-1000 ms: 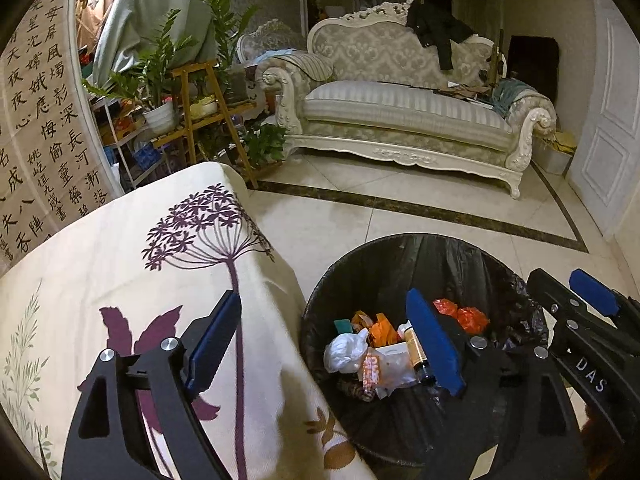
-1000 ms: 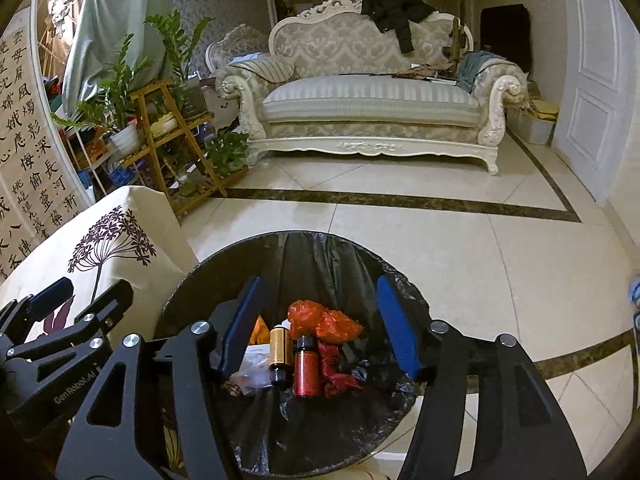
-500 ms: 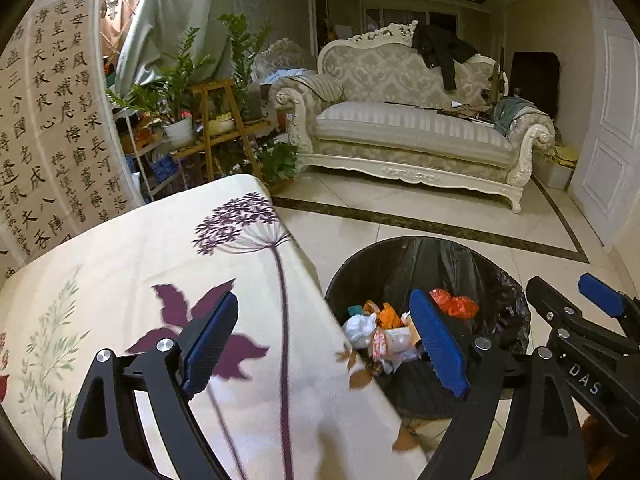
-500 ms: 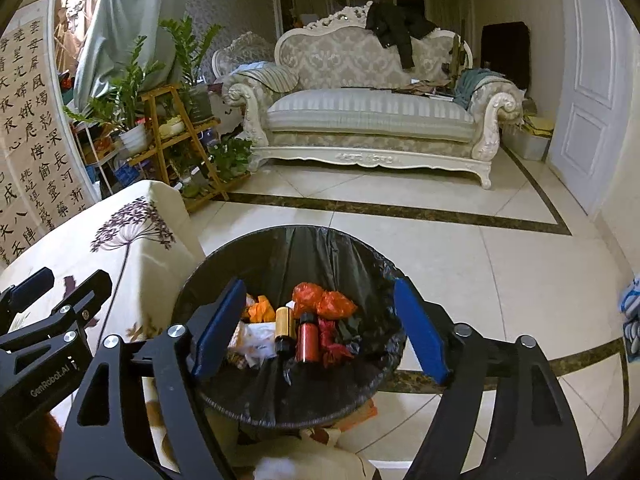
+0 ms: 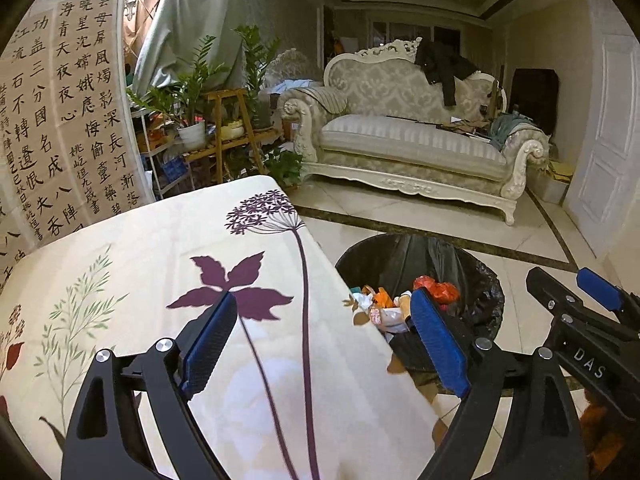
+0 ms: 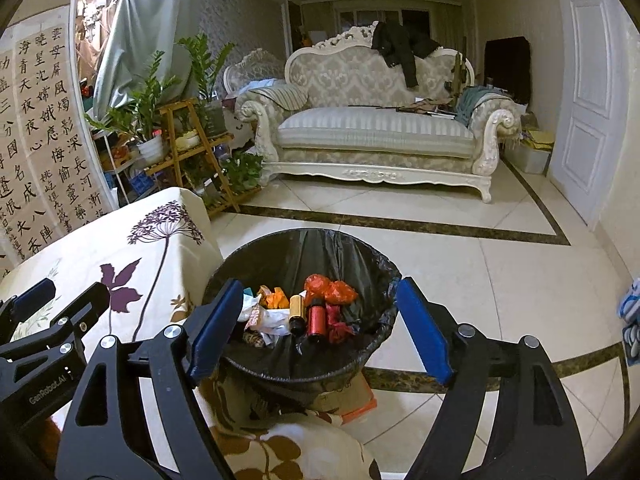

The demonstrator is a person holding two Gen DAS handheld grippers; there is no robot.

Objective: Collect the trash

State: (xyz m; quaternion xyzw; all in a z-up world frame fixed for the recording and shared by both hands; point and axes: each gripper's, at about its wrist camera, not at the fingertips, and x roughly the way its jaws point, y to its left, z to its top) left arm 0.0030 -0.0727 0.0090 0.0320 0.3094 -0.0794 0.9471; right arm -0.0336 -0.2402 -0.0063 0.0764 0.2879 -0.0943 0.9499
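We hold both claws empty. The left claw point(image 5: 320, 344) has its blue pads spread wide above the counter point(image 5: 160, 264), which is draped in a cream cloth printed with purple leaves and flower heads. The right claw point(image 6: 320, 332) is just as wide apart, and it hangs over the trash bin point(image 6: 376, 264) — the bin's rim sits between its two pads in the right wrist view.

The bin stands on the tiled floor point(image 6: 460, 280), just beside the counter's corner, lined with a black bag. The trash lies in its bottom: a red bottle point(image 6: 316, 318) and an amber bottle point(image 6: 297, 312) side by side, their long axes pointing roughly away from us, along the right claw's reach; crumpled orange-red plastic point(image 6: 332, 290) behind them; white paper and wrappers point(image 6: 264, 316) toward the counter side.

The relation that matters: from the left claw the bin lies ahead and to the right, past the counter's edge; from the right claw it lies straight ahead and below. So the right hand is the nearer one to the bin. We see no loose trash on the stretch of cloth visible here, and we judge the collecting largely done — though the counter's near part is hidden behind the claws.
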